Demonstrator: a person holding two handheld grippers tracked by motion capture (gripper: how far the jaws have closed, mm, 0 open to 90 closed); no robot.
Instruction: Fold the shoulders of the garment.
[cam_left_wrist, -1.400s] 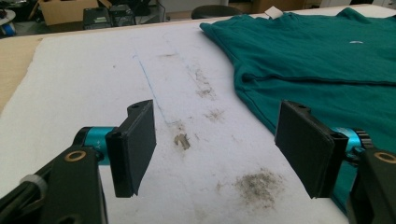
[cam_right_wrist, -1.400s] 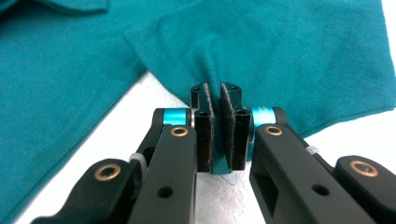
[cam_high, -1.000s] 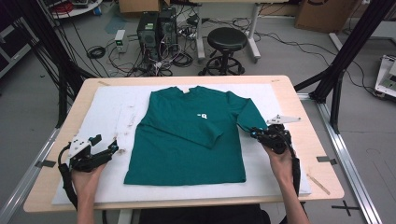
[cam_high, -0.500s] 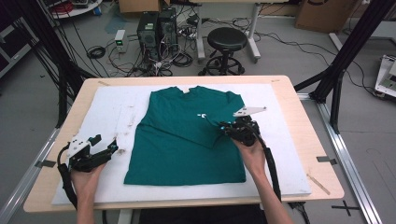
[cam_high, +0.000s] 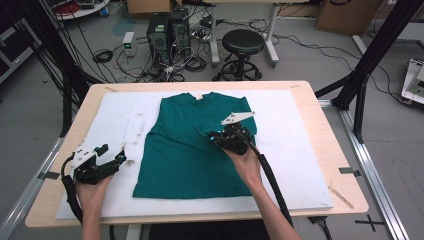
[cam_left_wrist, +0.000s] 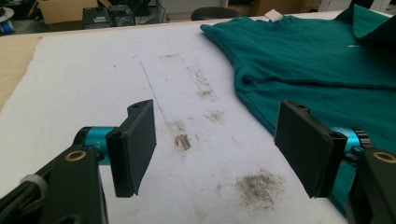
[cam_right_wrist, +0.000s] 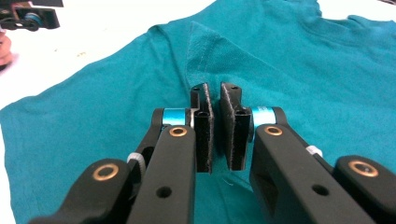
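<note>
A: Where's the green T-shirt (cam_high: 192, 147)?

B: Flat mid-pad. The right gripper (cam_high: 216, 136) is pinched almost shut on its sleeve (cam_right_wrist: 201, 51), folded in toward ten o'clock.

A: The left gripper (cam_left_wrist: 215, 140)?

B: Gaping, empty, at the shirt's eight o'clock.

A: Risk?

B: I'd guess thin cloth slips out, or the unpinned body drags and bunches.

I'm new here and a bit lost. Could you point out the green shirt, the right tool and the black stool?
green shirt (cam_high: 175, 160), high view, flat lower front.
right tool (cam_right_wrist: 215, 100), right gripper view, between its tips, which pinch the folded sleeve.
black stool (cam_high: 243, 41), high view, round seat.
</note>
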